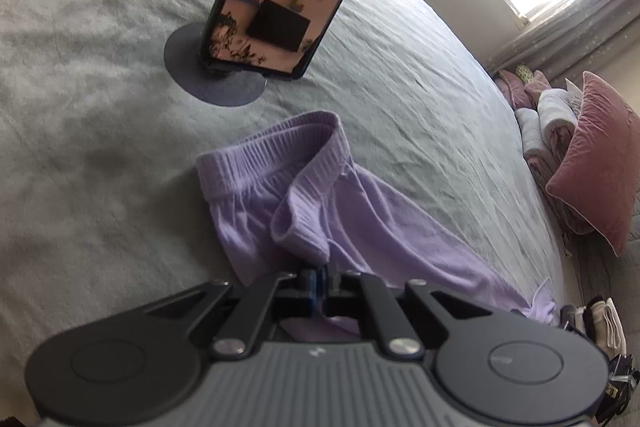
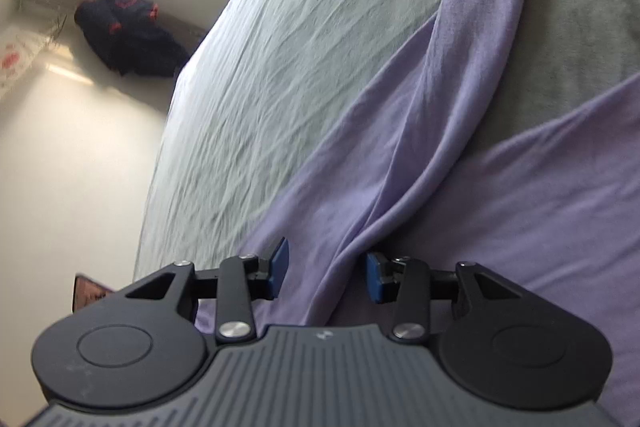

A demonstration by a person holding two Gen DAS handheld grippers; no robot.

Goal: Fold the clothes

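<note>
Lilac trousers (image 1: 320, 211) lie rumpled on the grey bed (image 1: 100, 147), ribbed waistband (image 1: 256, 151) bunched and curled toward the phone stand (image 1: 216, 75). The left claw (image 1: 320, 287) is clenched on a fold of the fabric. Bare sheet lies open to the left; pillows (image 1: 592, 163) line the right edge. The right claw (image 2: 326, 269) is released, pads (image 2: 280, 263) apart astride a fabric ridge, the bed's edge to its left.
</note>
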